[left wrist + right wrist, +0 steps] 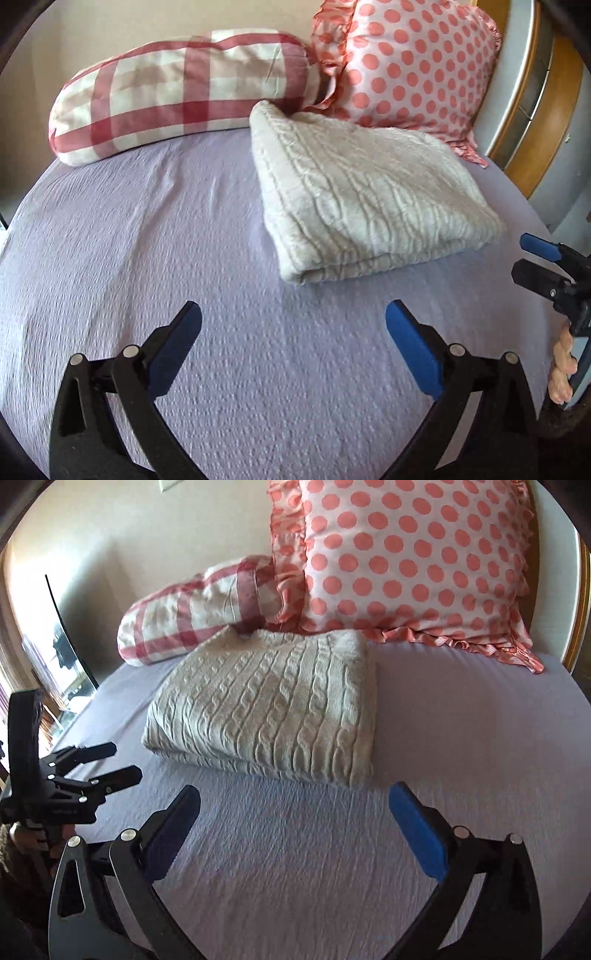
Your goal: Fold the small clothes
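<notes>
A cream cable-knit garment (365,195) lies folded in a neat rectangle on the lilac bed sheet (147,236); it also shows in the right wrist view (266,705). My left gripper (293,325) is open and empty, hovering above the sheet in front of the garment's near left corner. My right gripper (293,805) is open and empty, a short way in front of the garment's near edge. The right gripper shows at the right edge of the left wrist view (524,258), and the left gripper shows at the left of the right wrist view (125,762).
A red-and-white checked pillow (184,92) and a pink polka-dot ruffled pillow (410,62) lean against the wall behind the garment. A wooden and white headboard (532,122) stands at the right. The bed edge drops off at the left (74,716).
</notes>
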{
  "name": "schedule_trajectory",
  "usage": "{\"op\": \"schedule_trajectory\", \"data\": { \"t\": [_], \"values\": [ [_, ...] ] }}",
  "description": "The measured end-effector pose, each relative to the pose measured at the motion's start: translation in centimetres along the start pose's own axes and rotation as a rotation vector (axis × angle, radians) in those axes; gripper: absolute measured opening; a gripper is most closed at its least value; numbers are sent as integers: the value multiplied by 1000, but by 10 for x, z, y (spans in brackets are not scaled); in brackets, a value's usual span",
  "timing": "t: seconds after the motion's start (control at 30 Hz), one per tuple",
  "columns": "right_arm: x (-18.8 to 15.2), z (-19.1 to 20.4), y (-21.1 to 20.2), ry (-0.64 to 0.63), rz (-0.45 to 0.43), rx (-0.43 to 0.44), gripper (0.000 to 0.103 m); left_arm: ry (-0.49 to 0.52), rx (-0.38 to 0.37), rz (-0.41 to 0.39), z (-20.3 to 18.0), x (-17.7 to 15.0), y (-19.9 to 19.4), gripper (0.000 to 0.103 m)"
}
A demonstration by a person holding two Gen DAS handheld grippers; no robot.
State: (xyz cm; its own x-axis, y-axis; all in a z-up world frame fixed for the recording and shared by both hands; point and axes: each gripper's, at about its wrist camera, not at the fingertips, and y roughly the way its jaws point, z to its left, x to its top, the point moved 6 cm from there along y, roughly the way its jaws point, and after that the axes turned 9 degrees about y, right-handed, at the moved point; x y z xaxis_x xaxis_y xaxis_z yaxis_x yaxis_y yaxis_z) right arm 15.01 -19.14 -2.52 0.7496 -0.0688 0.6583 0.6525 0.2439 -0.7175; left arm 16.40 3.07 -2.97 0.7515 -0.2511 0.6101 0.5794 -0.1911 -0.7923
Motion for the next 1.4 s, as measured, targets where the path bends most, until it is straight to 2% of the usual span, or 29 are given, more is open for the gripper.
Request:
{"op": "schedule_trajectory", "data": {
  "t": [0.1, 0.23, 0.4, 1.4],
  "values": [
    [-10, 8, 13, -36, 18, -61, 102, 23, 80, 73, 3, -4, 9, 100],
    [-23, 5, 28, -40, 91, -108, 102, 34, 65, 92, 1, -6, 13, 100],
    [-28, 3, 35, -48, 134, -146, 102, 48, 84, 103, -1, -7, 17, 101],
    [-29, -1, 36, -26, 153, -131, 102, 52, 84, 95, -2, -7, 18, 101]
  ]
}}
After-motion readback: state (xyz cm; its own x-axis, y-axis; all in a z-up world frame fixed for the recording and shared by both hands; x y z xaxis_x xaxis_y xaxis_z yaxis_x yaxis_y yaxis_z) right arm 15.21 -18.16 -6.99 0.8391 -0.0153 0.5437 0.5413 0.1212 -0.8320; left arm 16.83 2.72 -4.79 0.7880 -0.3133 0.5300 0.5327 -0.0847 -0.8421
